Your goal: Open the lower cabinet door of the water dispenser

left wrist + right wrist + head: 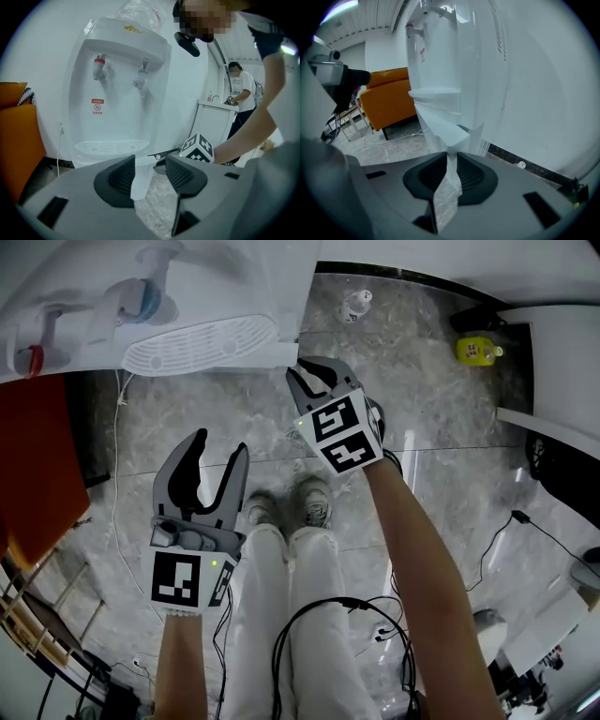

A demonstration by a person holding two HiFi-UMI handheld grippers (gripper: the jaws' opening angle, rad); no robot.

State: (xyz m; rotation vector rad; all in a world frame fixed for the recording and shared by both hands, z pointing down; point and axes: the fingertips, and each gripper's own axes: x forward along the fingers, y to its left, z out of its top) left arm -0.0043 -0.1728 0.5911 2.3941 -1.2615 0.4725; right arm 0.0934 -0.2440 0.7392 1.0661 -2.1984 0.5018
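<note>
Right gripper view: found right gripper (pixel 451 164) clamped on thin free edge of lower cabinet door (pixel 443 129), panel sandwiched between pads. Noted door standing ajar, angled out from water dispenser (pixel 117 89), free edge pointed toward right gripper, long axis upright. Saw left gripper (pixel 150 176) with jaws apart, nothing gripped, door well ahead, beyond its tips.
</note>
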